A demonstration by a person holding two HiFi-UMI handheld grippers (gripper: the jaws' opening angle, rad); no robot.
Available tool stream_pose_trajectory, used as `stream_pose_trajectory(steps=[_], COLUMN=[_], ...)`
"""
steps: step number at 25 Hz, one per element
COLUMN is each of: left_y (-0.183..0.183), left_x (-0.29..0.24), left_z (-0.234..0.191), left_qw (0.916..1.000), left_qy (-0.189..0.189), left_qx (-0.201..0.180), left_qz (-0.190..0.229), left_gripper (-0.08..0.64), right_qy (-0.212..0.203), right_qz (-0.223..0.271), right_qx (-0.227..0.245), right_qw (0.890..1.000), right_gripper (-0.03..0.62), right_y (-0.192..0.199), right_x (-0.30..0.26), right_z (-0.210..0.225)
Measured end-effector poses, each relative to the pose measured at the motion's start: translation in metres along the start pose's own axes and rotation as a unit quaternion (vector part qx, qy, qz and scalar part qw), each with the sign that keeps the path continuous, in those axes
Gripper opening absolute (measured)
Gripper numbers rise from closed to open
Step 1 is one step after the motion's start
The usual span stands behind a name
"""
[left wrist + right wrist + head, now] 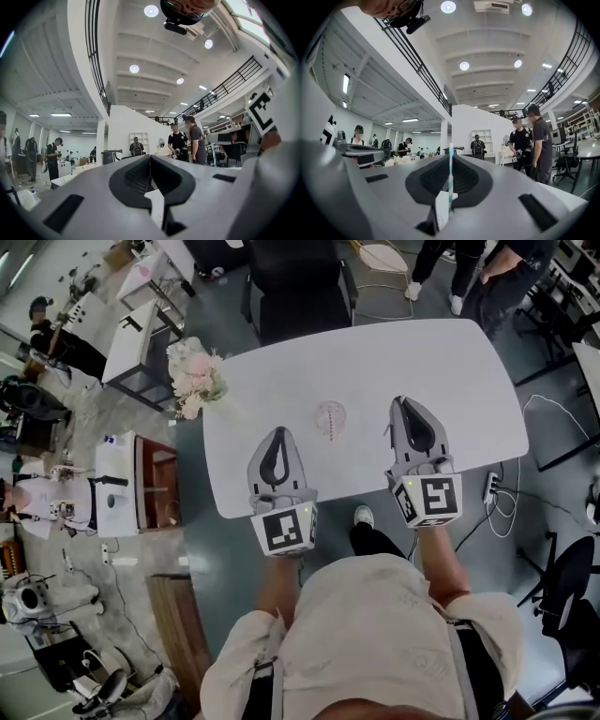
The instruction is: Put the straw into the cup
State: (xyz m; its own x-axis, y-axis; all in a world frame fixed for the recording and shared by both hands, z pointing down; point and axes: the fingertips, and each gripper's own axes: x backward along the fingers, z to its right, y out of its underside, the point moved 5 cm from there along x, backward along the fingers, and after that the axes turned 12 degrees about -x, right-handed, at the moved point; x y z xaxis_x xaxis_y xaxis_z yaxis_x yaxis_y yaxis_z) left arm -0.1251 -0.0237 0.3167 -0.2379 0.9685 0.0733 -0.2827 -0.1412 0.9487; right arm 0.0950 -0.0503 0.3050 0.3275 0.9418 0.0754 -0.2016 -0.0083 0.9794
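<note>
White table (450, 381) before you holds the cup (330, 416); your right gripper (451, 157) pinches the striped straw (450, 180), your left gripper (150, 157) sits closed, empty.

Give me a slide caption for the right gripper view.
Right gripper shut on a teal-striped straw, with people standing beyond.

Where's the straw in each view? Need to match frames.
Head view: can't make it out; too thin to see at the right tool.
Left gripper view: not in it; the left tool is shut on nothing.
Right gripper view: lower centre, the teal-striped straw upright, clamped in the right tool.
Shared landmark: two standing people in dark tops, also in both gripper views.
</note>
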Motion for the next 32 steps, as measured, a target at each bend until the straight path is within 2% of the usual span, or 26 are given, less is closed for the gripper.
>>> stream_pose_trajectory(steps=[7, 13, 24, 32], left_y=[0.010, 0.026, 0.080, 0.117], left_x=[-0.059, -0.090, -0.117, -0.133], left_z=[0.011, 0.024, -0.004, -0.024], left_qw=[0.9996, 0.9982, 0.9950, 0.9923], left_qy=[-0.005, -0.025, -0.032, -0.029], left_qx=[-0.009, -0.007, 0.019, 0.054], left_qz=[-0.026, -0.055, -0.093, -0.108], left_gripper=[0.005, 0.005, 0.005, 0.005], right_qy=[-0.020, -0.043, -0.082, -0.098], right_qz=[-0.018, -0.039, -0.093, -0.158], right_qx=[-0.032, -0.054, -0.053, -0.065], right_qw=[0.999, 0.997, 0.991, 0.980], right_gripper=[0.014, 0.014, 0.014, 0.014], right_y=[0.013, 0.029, 0.071, 0.114], right_x=[-0.056, -0.091, -0.147, -0.175], right_z=[0.044, 0.075, 0.046, 0.021])
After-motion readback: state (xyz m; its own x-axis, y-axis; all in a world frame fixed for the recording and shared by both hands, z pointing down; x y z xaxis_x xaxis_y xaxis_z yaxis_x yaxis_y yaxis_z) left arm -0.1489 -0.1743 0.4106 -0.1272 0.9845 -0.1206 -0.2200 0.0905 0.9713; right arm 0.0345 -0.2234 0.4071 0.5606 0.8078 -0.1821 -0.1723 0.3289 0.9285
